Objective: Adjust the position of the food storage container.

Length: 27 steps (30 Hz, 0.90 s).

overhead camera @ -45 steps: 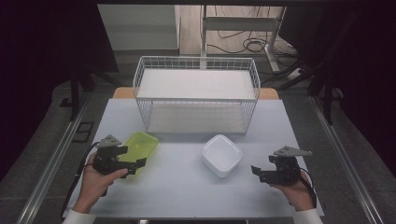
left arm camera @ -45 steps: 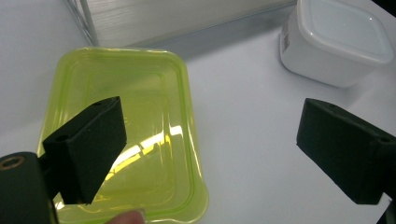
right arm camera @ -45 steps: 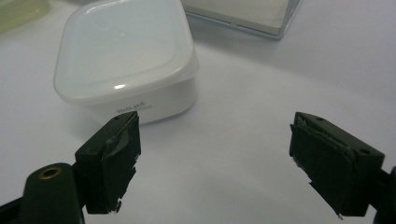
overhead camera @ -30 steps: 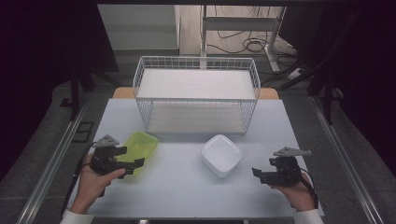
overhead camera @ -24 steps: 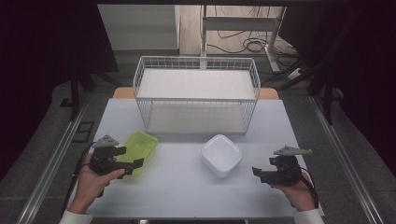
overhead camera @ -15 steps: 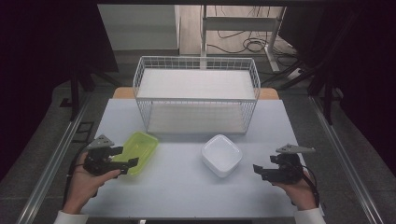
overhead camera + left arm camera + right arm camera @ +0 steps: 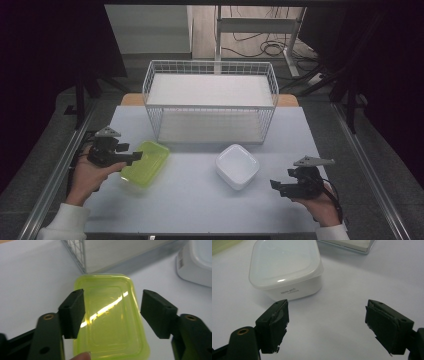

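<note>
A translucent lime-green lidded box [image 7: 145, 163] [image 7: 110, 317] lies on the white table, left of middle. My left gripper [image 7: 131, 157] [image 7: 112, 312] hovers open over its near-left part, jaws set wide apart and nothing between them. A white square lidded container [image 7: 237, 166] [image 7: 285, 270] sits right of middle. Near the table's front right, my right gripper [image 7: 277, 187] [image 7: 325, 325] stands open, short of the white container, jaws apart over bare tabletop.
A white wire basket [image 7: 210, 101] with a white liner stands at the back middle of the table [image 7: 190, 200]. A metal rail runs along each side of the table. Cables lie on the floor beyond.
The left hand and its gripper have drifted slightly left and back along the green box. The right gripper has eased a little toward the front right. Both stay open.
</note>
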Available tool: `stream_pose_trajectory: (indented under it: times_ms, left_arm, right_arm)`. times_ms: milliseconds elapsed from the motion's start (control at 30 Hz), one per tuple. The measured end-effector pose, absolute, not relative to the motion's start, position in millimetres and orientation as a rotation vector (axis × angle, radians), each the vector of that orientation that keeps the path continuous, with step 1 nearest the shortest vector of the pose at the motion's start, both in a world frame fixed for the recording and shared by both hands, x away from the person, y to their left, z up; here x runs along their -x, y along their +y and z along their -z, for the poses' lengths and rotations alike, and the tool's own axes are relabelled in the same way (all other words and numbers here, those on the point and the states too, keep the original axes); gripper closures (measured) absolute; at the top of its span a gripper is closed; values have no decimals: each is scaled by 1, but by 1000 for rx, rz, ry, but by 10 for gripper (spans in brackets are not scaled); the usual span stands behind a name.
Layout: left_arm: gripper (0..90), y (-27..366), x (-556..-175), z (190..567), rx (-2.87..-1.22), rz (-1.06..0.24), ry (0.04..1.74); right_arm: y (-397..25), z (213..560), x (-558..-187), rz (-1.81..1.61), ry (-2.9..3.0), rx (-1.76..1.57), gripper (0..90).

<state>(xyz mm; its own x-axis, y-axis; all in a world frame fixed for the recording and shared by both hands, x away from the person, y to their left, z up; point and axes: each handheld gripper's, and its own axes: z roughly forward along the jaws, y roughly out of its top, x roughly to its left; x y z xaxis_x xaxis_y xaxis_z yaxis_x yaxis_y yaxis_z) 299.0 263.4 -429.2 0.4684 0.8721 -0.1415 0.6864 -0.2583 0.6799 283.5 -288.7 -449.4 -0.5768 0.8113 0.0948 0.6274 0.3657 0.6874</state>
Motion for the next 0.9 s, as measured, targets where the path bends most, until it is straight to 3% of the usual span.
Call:
stream_pose_trajectory:
  times_ms: [600,900]
  left_arm:
    - [528,284,-358,453,-2059,-305,1459]
    - [789,288,-378,466,-2085,-282,1511]
  right_arm:
    - [-288,455,-284,-990,2387,-1288,187]
    - [-291,457,-285,-980,2380,-1304,187]
